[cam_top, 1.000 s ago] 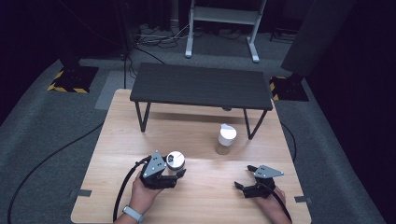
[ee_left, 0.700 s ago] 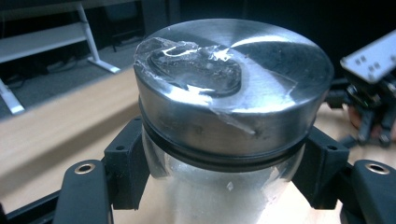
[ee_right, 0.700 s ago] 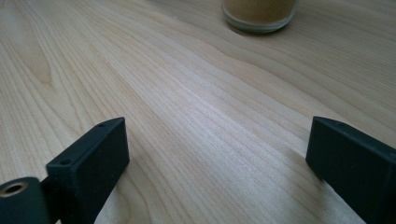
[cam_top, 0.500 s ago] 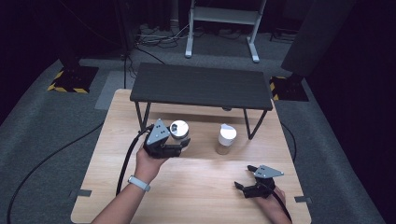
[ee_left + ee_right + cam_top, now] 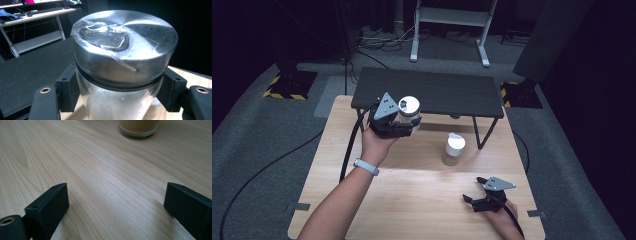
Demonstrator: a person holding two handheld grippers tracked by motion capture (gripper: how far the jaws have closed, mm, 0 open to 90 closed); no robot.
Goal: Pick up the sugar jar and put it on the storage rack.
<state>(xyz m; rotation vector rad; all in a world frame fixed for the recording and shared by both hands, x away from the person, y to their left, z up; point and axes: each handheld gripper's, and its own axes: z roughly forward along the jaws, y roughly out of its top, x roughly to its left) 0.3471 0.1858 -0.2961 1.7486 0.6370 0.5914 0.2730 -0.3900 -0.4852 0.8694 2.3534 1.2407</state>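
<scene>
My left gripper (image 5: 408,126) is shut on a clear glass jar with a steel lid (image 5: 408,108), held up in the air near the front edge of the black shelf (image 5: 427,92). Up close, the jar (image 5: 120,62) sits between both black jaws and has clear tape across its lid. A second jar with a white lid and tan contents (image 5: 454,149) stands on the wooden table (image 5: 412,200) under the shelf's right front. My right gripper (image 5: 473,200) rests open low on the table at the near right. Its jaws stand wide apart, with the tan jar's base (image 5: 138,127) ahead of them.
The black shelf stands on thin metal legs (image 5: 480,132) over the table's far half. Cables (image 5: 352,145) trail from the left gripper over the table's left side. Beyond the table are grey carpet and a white stand (image 5: 452,22).
My left gripper has lifted the steel-lidded jar off the table and carried it away from me, up to the shelf's front edge. The right gripper has stayed put.
</scene>
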